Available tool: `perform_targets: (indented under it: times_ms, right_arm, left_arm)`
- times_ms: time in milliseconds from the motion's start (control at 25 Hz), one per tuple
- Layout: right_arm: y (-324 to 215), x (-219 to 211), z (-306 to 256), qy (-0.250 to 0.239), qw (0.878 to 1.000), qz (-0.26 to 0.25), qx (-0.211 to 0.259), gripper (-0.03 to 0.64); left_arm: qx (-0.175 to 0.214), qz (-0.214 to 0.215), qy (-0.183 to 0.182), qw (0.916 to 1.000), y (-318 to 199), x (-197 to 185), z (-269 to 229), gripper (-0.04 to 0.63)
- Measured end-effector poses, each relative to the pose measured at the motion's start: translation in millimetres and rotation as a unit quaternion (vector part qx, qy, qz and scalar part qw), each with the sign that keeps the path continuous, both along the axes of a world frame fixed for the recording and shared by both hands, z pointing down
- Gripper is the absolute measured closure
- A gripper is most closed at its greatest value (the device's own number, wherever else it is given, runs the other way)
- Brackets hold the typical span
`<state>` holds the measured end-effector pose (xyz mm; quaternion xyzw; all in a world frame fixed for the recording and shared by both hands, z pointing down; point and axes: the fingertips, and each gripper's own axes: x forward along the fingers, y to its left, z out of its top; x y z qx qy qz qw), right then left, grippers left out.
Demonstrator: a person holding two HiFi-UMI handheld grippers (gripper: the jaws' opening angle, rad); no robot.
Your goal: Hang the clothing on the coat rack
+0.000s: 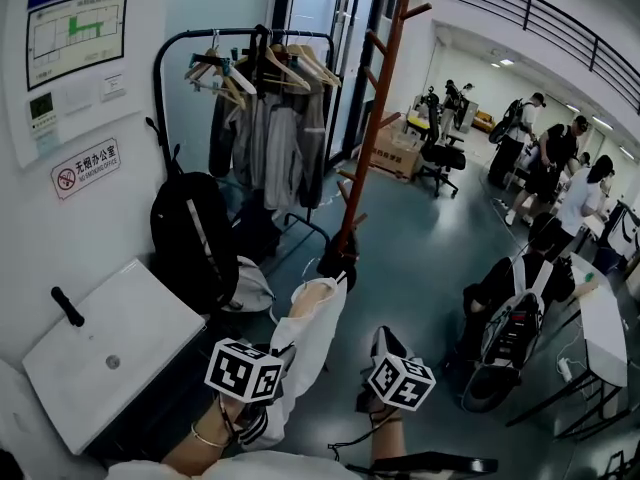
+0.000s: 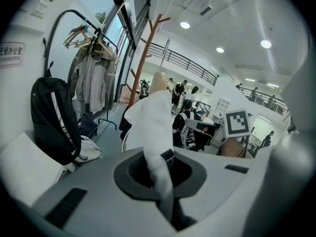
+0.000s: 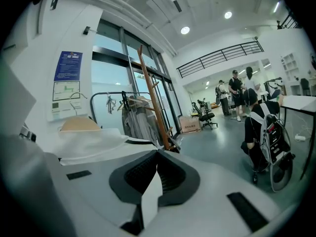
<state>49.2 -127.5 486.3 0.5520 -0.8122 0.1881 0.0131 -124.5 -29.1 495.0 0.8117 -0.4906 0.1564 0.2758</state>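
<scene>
A white garment (image 1: 312, 326) on a tan wooden hanger (image 3: 79, 124) hangs between my two grippers, low in the head view. My left gripper (image 2: 160, 169) is shut on a fold of that garment (image 2: 150, 122), which rises out of the jaws toward the hanger's tip (image 2: 158, 80). My right gripper (image 3: 152, 184) is shut on a thin white strip of the same garment (image 3: 84, 143). In the head view the left gripper (image 1: 268, 356) and right gripper (image 1: 385, 346) sit just short of the tall red-brown coat rack (image 1: 374, 118), whose pegs stand bare.
A black rail (image 1: 240, 38) with hangers and grey jackets (image 1: 275, 143) stands left of the coat rack. A black backpack (image 1: 190, 238) leans by a white table (image 1: 130, 318). A seated person (image 1: 505, 298), a desk (image 1: 605, 318) and several standing people fill the right.
</scene>
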Motion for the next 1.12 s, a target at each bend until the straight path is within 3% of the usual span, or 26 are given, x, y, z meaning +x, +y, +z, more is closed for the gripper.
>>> perform_targets:
  times_ms: [440, 800, 1120]
  right_arm:
    - [-48, 37, -4, -0.003, 0.999, -0.032, 0.001, 0.594]
    - [-61, 48, 15, -0.033, 0.998, -0.04, -0.021, 0.594]
    - [-66, 51, 22, -0.032, 0.998, -0.044, -0.03, 0.594]
  left_arm:
    - [0.004, -0.03, -0.009, 0.9995, -29, 38, -5, 0.575]
    - [0.008, -0.053, -0.028, 0.9982, -35, 43, -15, 0.577]
    - [0.019, -0.07, -0.008, 0.9973, -49, 44, -19, 0.577]
